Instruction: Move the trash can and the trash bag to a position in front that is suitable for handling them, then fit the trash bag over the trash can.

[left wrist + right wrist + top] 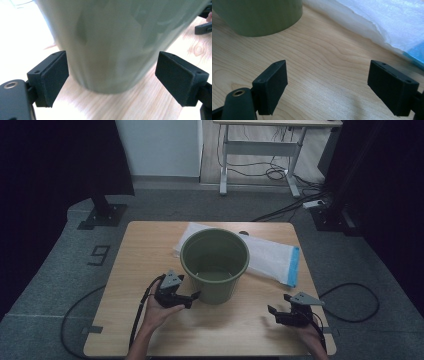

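The green bin (215,265) is standing mid-table on a white bag (270,257). The left gripper (192,297) is gaping beside its base, the right gripper (272,312) idling open; I would steady the bin first.

In the left gripper view the green bucket (120,42) is blurred and cut off by the top edge, so its rim is lost, and its wall hides most of the table behind it; the dark shape at the right edge is probably part of the other gripper (203,26), though too little shows to be sure. In the right gripper view the bucket (259,15) is cut by the top and left edges, leaving just its base, while the white bag (382,22) runs off the top and right edges. In the high view the bucket (215,265) hides part of the bag (270,257), and the person's forearms are cut by the bottom edge.
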### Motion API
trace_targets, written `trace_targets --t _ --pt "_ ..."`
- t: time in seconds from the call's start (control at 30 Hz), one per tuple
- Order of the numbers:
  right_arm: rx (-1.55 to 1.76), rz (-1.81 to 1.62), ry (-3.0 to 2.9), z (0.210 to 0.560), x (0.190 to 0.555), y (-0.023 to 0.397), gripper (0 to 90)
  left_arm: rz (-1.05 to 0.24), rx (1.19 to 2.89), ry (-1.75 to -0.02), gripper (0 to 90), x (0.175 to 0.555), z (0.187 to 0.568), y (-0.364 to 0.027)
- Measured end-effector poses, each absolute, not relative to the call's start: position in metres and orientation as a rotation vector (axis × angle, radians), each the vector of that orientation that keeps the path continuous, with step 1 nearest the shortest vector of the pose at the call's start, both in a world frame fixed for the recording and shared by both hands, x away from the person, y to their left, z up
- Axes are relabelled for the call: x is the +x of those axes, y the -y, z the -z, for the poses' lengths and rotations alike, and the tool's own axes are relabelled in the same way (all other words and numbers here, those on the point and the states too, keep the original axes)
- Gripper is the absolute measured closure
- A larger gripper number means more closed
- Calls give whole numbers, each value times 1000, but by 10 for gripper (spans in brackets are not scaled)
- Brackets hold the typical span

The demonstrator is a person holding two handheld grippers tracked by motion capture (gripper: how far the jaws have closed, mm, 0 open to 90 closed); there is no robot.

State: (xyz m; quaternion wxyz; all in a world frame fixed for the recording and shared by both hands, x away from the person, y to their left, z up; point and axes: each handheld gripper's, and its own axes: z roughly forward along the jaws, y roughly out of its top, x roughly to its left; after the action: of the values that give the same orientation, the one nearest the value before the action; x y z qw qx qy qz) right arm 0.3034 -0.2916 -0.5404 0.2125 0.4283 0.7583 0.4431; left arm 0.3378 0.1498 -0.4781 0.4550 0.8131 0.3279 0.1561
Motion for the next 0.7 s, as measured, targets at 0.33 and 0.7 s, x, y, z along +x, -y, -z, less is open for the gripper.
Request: trace_targets --t 0.33,0.7 --pt "1196 -1228 -2100 541 304 292 156 -424 1990 -902 116 302 486 -200" --pt "1219 -1196 -2074 540 313 293 156 -433 1976 -962 115 293 493 -226"
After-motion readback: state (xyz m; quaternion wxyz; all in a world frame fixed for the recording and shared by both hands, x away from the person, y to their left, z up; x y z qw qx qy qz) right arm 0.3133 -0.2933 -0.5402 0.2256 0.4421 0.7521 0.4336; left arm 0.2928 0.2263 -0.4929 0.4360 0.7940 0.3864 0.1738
